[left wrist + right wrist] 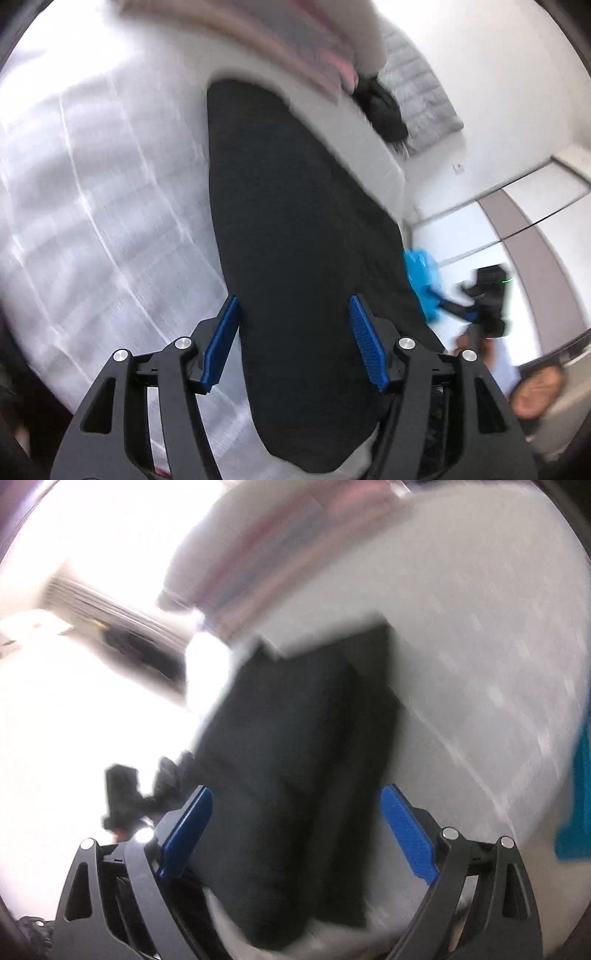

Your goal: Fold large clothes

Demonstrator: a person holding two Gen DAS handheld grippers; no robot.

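Observation:
A long black garment (pixel 291 229) lies stretched out on a white bed sheet (pixel 103 206). My left gripper (pixel 293 317) is open, its blue pads (pixel 221 347) apart on either side of the garment's near part, above it. In the right wrist view the same black garment (pixel 295 775) lies folded lengthwise on the white sheet (pixel 480 664). My right gripper (pixel 295 812) is open, its blue pads (pixel 406 834) spread wide over the cloth. Both views are blurred by motion. The right gripper also shows in the left wrist view (pixel 487 299), at the right edge of the garment.
A pink and white striped cloth (pixel 280 40) lies at the far end of the bed. A small dark heap (pixel 384 110) and a grey blanket (pixel 421 96) lie beyond. A blue cloth (pixel 580 797) lies on the right. The left gripper shows at the left of the right wrist view (pixel 125 794).

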